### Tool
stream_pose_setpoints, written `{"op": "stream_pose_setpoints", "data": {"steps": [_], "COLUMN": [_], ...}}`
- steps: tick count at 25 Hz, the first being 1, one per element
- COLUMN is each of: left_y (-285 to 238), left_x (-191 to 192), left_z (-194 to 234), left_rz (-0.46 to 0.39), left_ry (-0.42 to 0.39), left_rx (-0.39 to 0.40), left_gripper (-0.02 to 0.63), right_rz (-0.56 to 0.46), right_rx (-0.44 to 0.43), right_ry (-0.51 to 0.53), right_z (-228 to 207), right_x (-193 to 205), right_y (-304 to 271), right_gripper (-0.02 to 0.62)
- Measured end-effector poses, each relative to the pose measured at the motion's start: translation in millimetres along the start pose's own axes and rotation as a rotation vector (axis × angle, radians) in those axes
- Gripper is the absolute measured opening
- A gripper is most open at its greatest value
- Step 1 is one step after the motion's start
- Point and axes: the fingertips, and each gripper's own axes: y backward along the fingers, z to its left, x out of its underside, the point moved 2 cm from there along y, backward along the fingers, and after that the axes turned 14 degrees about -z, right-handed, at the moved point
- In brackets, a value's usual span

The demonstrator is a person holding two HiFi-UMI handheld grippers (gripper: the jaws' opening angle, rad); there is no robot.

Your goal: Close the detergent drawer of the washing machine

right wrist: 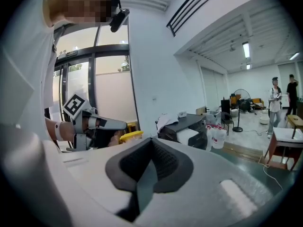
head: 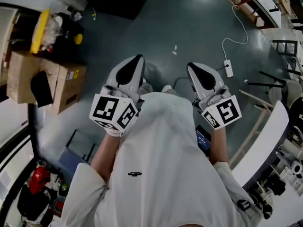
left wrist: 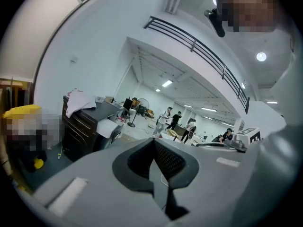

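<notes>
- Here, head view: the person stands over a dark floor (head: pixel 189 27) with both tools raised in front of a white shirt (head: pixel 161 164). The left tool (head: pixel 136 61) and the right tool (head: pixel 193 70) point away from the body, well apart from each other. A cardboard box (head: pixel 45 79) stands at the left, and a white cable (head: pixel 228 68) lies on the floor at the right. No washing machine and no detergent drawer appear in this view.
- Left gripper view: the jaws of the left tool are together at their tips, with nothing between them. Beyond them lies a large open hall with a dark cabinet (left wrist: pixel 85 126) at the left and people far off. The drawer is not in sight here either.
- Right gripper view: the jaws of the right tool are likewise together and hold nothing. The left tool shows at the left, in front of tall windows (right wrist: pixel 102 79). Again no machine is visible.
- Step in hand (judgement): the task looks not yet begun; this is a standing or approach pose, with no contact on anything.
- Next move (judgement): the machine must first be found and faced. One tool, jaws together, could then be set flat against the drawer front and pushed straight in until it sits flush.
</notes>
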Motion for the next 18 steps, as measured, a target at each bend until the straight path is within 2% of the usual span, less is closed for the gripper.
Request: {"op": "stream_pose_setpoints", "data": {"steps": [3,9,18], "left_y": [3,10,-26], "left_x": [-6,-6,-21], "left_z": [16,39,69], "left_rz": [-0.018,-0.008,-0.026], "left_ry": [-0.005,0.011,0.009], "left_rx": [-0.011,-0.033,-0.093], "left_gripper": [0.018,0.018,0.018], "right_rz": [0.003,0.013,0.023], "right_rx": [-0.015,-0.002,0.03], "right_ry": [0.03,-0.006,-0.026], "right_z": [7,4,-45], "right_x": [0,0,-6], "right_y": [-16,-41,-82], "right_gripper": [0.003,0.004,0.006]}}
